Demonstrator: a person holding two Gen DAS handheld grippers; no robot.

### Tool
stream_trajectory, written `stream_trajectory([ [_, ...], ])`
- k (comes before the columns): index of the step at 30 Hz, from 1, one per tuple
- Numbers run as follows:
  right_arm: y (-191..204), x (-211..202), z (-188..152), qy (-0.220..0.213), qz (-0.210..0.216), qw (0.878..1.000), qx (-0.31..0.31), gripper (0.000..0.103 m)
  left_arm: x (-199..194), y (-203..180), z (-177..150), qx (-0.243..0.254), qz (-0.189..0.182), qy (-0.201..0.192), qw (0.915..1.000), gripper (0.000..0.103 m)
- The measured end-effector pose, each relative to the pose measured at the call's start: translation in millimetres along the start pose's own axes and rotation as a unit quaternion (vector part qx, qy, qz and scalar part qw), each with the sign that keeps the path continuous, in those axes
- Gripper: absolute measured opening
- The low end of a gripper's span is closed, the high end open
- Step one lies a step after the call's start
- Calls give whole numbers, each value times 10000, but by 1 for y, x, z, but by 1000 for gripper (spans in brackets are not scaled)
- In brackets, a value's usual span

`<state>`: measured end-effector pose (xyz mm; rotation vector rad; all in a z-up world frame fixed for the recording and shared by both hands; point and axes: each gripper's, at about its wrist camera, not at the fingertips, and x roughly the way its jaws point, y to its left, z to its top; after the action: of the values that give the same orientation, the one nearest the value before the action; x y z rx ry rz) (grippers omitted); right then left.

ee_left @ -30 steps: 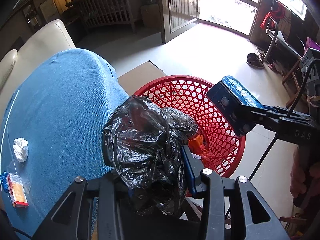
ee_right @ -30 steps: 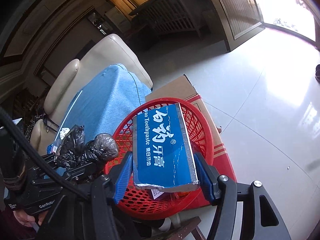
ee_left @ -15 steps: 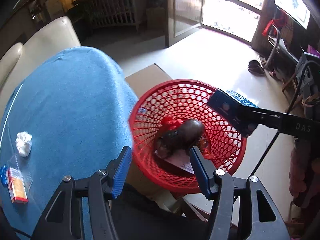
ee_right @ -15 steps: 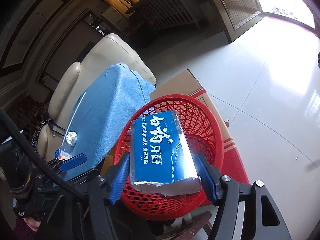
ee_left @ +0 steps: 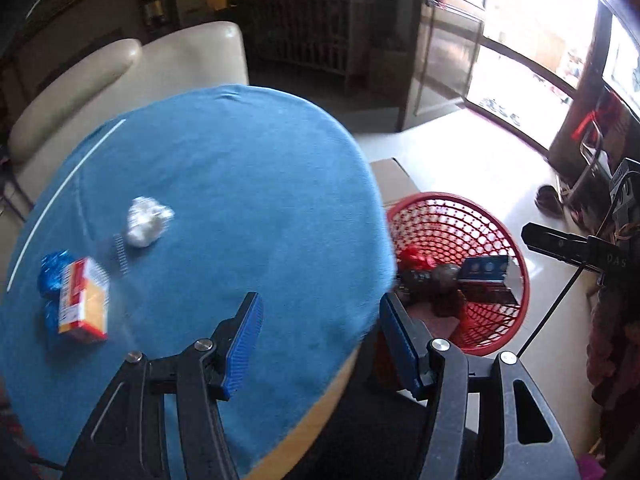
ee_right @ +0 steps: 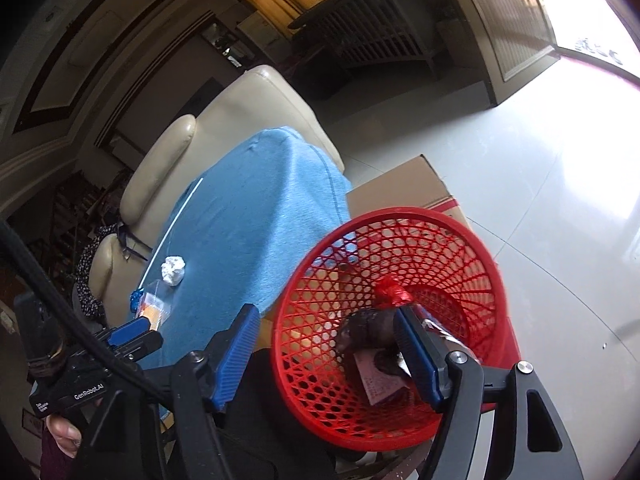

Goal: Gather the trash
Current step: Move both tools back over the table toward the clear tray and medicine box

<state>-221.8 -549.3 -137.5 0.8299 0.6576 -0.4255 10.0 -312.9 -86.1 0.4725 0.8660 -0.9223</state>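
A red mesh basket (ee_left: 516,256) stands beside the blue-covered table (ee_left: 240,184); it also shows in the right wrist view (ee_right: 316,408). In it lie a black plastic bag (ee_left: 446,278), a blue toothpaste box (ee_left: 484,269) and red wrapping (ee_right: 390,294). On the table lie a crumpled white paper ball (ee_left: 146,222), an orange and white box (ee_left: 82,300) and a blue wrapper (ee_left: 54,270). My left gripper (ee_left: 320,346) is open and empty over the table's near edge. My right gripper (ee_right: 326,356) is open and empty above the basket.
A cardboard box (ee_right: 404,186) sits behind the basket on the pale tiled floor (ee_right: 560,184). A cream sofa (ee_left: 120,76) stands behind the table. Shoes (ee_left: 548,198) and a rack stand at the right. The left gripper's body (ee_right: 80,376) shows at lower left.
The black bag left my left gripper and fell into the basket. My right gripper let the toothpaste box drop into the basket. My left gripper swung left over the table.
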Motion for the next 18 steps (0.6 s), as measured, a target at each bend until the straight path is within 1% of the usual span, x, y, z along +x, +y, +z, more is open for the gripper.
stream_trajectory([
  [2, 16, 8, 1, 91, 65, 9998, -148, 73, -10, 20, -9, -209, 163, -87, 9996, 62],
  [4, 34, 16, 1, 157, 118, 9993, -332, 73, -19, 45, -20, -481, 333, -158, 9982, 68],
  [6, 56, 25, 0, 235, 208, 9980, -549, 73, -27, 70, -32, -783, 511, -222, 9954, 69],
  [9, 90, 40, -4, 345, 352, 9949, -878, 73, -35, 110, -48, -1239, 752, -248, 9891, 69],
  [13, 128, 63, -10, 592, 548, 9897, -1180, 73, -45, 155, -67, -1771, 1088, -325, 9776, 69],
  [18, 175, 89, -14, 822, 727, 9811, -1593, 73, -49, 195, -82, -2162, 1209, -376, 9681, 69],
])
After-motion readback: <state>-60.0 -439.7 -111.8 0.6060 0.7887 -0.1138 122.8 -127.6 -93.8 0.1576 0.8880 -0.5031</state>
